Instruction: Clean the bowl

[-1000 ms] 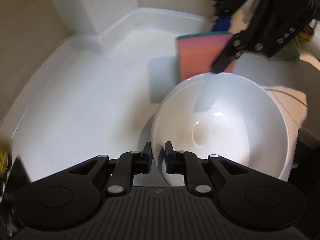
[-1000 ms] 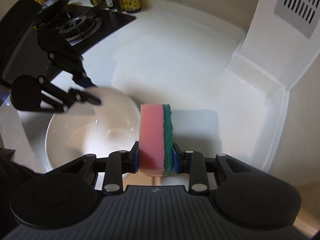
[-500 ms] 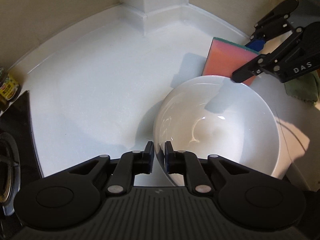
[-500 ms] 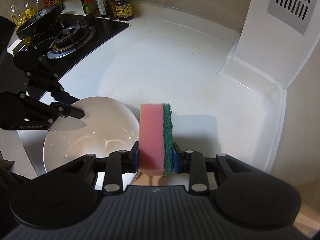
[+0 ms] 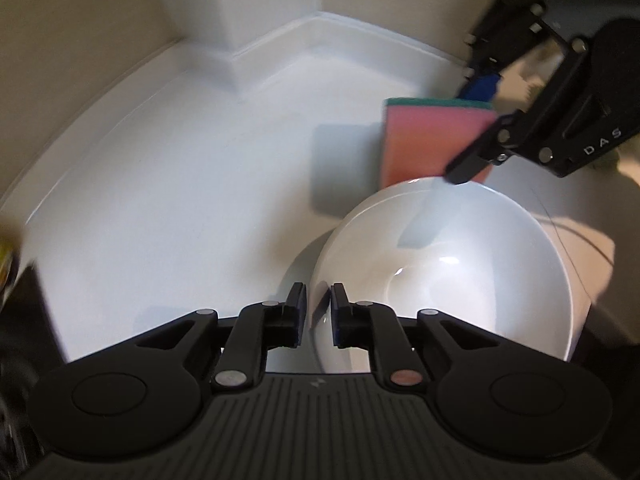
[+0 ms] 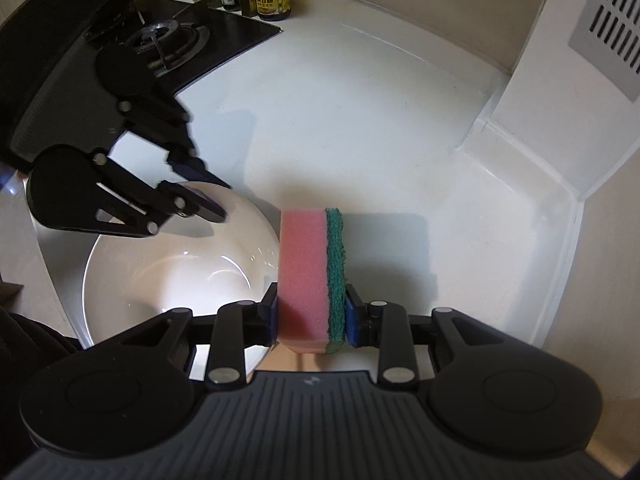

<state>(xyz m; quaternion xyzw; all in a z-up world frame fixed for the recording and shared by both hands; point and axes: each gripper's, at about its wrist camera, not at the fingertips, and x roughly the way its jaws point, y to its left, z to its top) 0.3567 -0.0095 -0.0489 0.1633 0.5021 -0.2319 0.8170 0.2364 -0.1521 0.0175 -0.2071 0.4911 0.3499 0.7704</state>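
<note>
The left claw (image 5: pixel 318 308) straddles the bowl (image 5: pixel 460 280) rim at 6 o'clock, jaws opening. The bowl, on the desk (image 5: pixel 180 184), may slip or tip. The right claw (image 6: pixel 311 310) clamps the sponge (image 6: pixel 310 272) at the bowl's 1 o'clock.

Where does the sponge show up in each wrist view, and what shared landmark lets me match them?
Left wrist: sponge upper right, behind the bowl, held by the right gripper.
Right wrist: sponge centre, clamped between that gripper's fingers.
Shared landmark: the white bowl.
</note>
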